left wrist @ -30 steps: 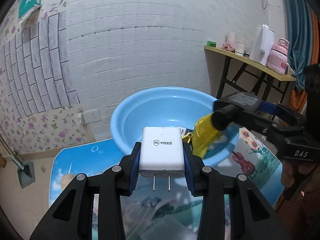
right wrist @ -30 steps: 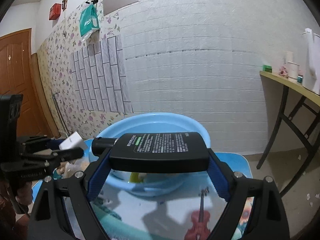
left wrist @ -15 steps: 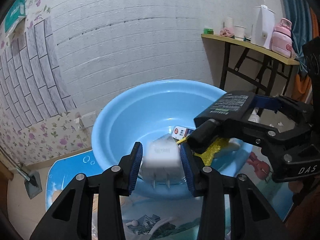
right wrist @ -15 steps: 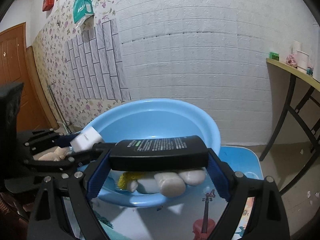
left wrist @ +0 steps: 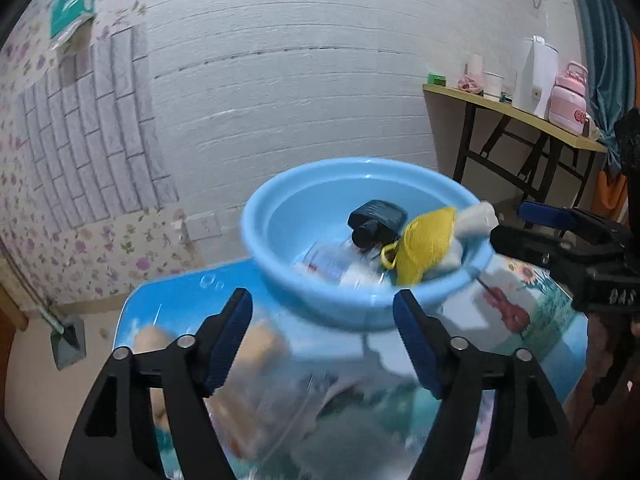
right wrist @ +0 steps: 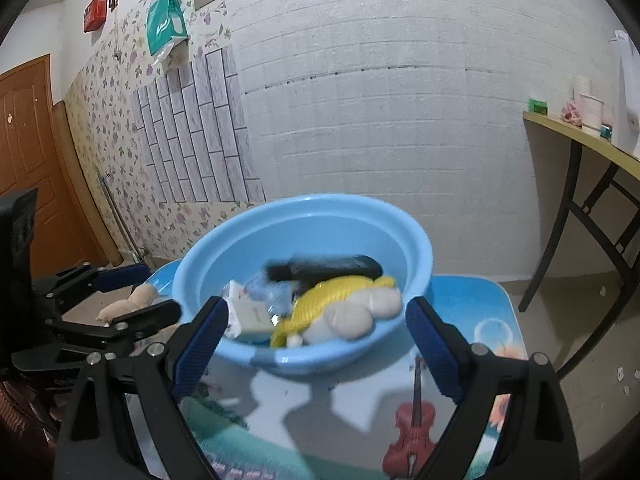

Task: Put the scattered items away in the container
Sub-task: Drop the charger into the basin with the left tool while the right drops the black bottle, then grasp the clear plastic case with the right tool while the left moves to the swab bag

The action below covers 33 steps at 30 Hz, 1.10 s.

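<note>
We hold the left tool (left wrist: 322, 334) just in front of the blue basin (left wrist: 320, 300); its jaws have just been opening and now stand wide with nothing between them. Our right tool (right wrist: 316, 342) is also wide and empty, at the basin's near rim. Inside the basin lie the black bottle (right wrist: 328, 268), the white charger (right wrist: 250, 314), a yellow net bag (right wrist: 320, 300) and a beige plush toy (right wrist: 360, 312). The basin sits on the picture-printed counter (right wrist: 460, 312).

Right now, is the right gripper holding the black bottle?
No, the right gripper is open and empty; the black bottle lies in the blue basin.
</note>
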Tool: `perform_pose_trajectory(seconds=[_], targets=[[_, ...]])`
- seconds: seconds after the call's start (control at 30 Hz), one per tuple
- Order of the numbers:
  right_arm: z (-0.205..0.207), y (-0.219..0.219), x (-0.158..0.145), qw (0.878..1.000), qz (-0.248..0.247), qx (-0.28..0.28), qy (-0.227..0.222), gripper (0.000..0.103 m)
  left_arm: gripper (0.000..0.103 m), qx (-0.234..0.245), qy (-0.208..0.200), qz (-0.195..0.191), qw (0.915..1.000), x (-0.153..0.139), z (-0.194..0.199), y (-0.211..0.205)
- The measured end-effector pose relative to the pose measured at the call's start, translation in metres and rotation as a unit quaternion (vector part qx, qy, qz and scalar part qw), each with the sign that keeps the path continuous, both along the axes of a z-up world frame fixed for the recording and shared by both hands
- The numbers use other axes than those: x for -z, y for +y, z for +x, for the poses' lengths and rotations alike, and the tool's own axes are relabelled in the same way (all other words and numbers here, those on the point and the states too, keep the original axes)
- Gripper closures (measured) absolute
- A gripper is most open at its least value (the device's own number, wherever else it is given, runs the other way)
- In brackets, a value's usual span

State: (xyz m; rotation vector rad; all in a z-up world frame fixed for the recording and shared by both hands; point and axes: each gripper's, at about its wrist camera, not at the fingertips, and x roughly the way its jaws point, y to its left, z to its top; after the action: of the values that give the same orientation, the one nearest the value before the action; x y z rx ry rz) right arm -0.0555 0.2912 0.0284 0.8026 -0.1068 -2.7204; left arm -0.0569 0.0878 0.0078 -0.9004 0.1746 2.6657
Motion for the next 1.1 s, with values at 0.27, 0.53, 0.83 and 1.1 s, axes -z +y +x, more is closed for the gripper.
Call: perform_pose_trajectory(seconds=[0.27,0.53,0.83,1.1], targets=[[0.026,-0.007,0.008,1.000,-0.003,0.003,-0.023,0.011,0.023,-0.051,-0.017,0.010,0.9985,0.017,0.039,-0.057],[0.042,-0.037,0.026,0.997,-0.007,-0.034,-0.067,0.011,0.022,-0.084,-0.031,0.008,0.9960,0.036,0.061,-0.093],[0.059,-0.087,0.049,0.988,-0.012,-0.102,-0.114,0.011,0.022,-0.102,-0.046,0.011,0.9937,0.051,0.062,-0.115],[0.063,-0.125,0.069,0.979,0.022,-0.136,-0.148,0.000,0.022,-0.108,-0.050,0.014,0.9928,0.057,0.059,-0.129]])
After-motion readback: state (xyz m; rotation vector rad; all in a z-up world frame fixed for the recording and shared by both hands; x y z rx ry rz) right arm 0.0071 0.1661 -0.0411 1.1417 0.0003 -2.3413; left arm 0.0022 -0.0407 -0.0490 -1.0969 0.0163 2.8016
